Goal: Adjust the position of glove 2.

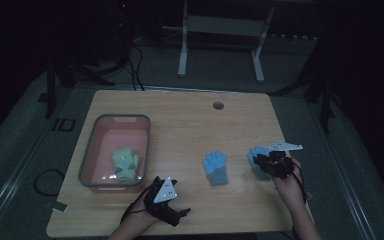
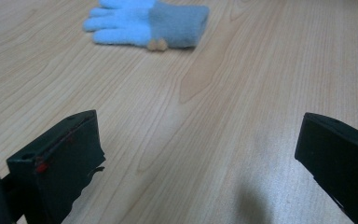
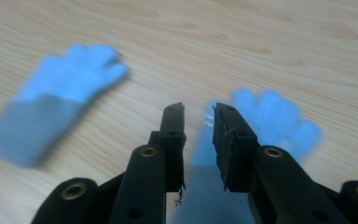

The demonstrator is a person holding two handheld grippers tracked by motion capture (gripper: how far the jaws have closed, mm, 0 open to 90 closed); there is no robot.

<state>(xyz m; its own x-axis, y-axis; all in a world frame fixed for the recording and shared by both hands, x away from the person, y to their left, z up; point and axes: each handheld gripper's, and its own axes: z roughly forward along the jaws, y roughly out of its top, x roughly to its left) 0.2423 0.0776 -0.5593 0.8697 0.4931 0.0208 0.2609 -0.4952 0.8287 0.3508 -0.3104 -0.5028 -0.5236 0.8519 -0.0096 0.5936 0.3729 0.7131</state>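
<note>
Right tongs (image 3: 199, 116), jaws narrowed over a blue glove (image 3: 265, 123) without clearly gripping it, line up a pickup while the left tongs (image 2: 191, 154) wait open above the table (image 2: 242, 93).

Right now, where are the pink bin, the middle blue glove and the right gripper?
pink bin (image 1: 87, 155), high view, left wall.
middle blue glove (image 1: 215, 167), high view, palm.
right gripper (image 3: 199, 116), right gripper view, between fingertips.

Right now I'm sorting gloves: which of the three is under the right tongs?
The blue glove nearest the table's right edge, beneath the right tongs. The other blue glove lies apart at mid-table, and the yellow-green glove is in the pink bin.
</note>
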